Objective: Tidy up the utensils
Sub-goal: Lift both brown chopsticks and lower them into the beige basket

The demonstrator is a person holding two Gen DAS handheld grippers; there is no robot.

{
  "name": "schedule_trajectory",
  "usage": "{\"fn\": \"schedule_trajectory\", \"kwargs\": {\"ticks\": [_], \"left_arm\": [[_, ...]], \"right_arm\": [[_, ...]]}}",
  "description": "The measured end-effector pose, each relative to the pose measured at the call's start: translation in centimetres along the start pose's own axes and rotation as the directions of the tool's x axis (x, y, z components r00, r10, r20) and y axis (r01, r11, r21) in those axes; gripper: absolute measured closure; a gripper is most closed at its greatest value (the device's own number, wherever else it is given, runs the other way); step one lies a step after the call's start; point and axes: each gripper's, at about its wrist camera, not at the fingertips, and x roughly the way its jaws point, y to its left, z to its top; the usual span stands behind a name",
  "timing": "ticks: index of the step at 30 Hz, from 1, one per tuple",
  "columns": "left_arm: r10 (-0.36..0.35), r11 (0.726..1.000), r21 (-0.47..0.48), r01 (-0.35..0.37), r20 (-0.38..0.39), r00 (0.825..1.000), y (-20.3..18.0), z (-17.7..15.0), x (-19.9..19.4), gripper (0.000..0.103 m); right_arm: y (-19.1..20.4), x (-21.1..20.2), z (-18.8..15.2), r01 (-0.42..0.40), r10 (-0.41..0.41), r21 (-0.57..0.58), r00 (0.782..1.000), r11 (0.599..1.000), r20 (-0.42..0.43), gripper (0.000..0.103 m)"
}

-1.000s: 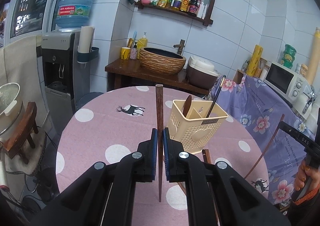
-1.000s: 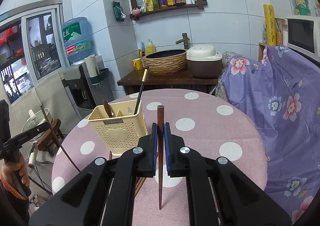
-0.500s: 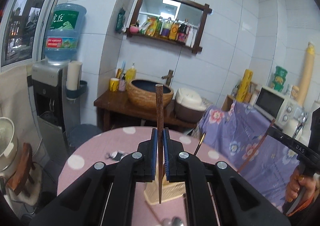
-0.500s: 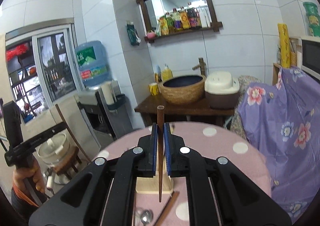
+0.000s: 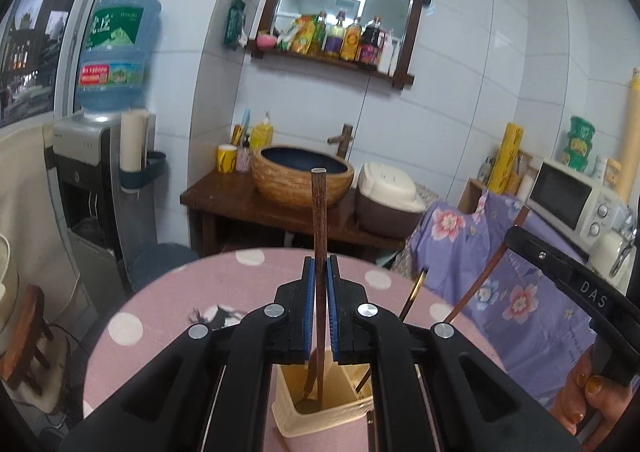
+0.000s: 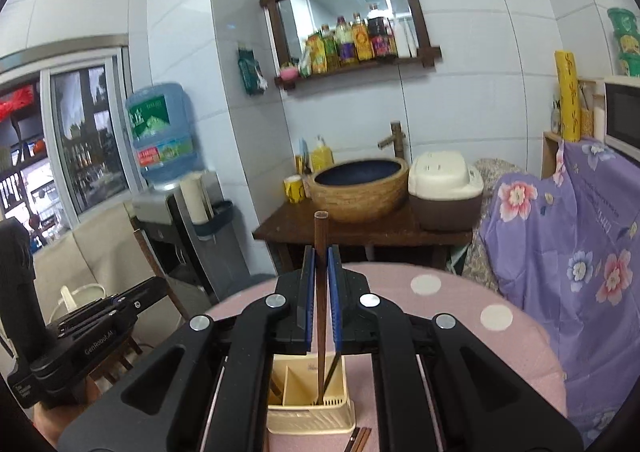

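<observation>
My left gripper is shut on a dark wooden chopstick held upright, its lower tip inside the cream utensil caddy on the pink dotted table. My right gripper is shut on another dark chopstick, its tip down in a compartment of the same caddy. The caddy holds a wooden spoon and a black chopstick. The right gripper also shows at the right edge of the left wrist view.
Loose chopsticks lie on the table by the caddy. Behind the table are a wooden stand with a woven basin, a rice cooker, a water dispenser, and a floral purple cloth at right.
Both grippers have risen over the caddy and tilted down; the chopstick tips have gone from above the table into the caddy's compartments.
</observation>
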Motion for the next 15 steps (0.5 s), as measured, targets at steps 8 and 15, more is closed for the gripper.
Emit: {"fn": "schedule_trajectory", "kwargs": {"ticks": [8,15], "left_arm": [[0.017,1.0,-0.003,-0.018,-0.099,0.995,1.1,-4.3,3.4,0.096],[-0.004,1.0,-0.029,0.0,-0.127,0.992,1.8,-5.4,4.3,0.096]], "right_arm": [[-0.7,3.1,-4.8,0.028,-0.029,-0.005,0.996,1.0,-0.085,0.095],[-1.1,3.5,-5.5,0.05,-0.049,-0.002,0.995,0.999,-0.083,0.095]]}}
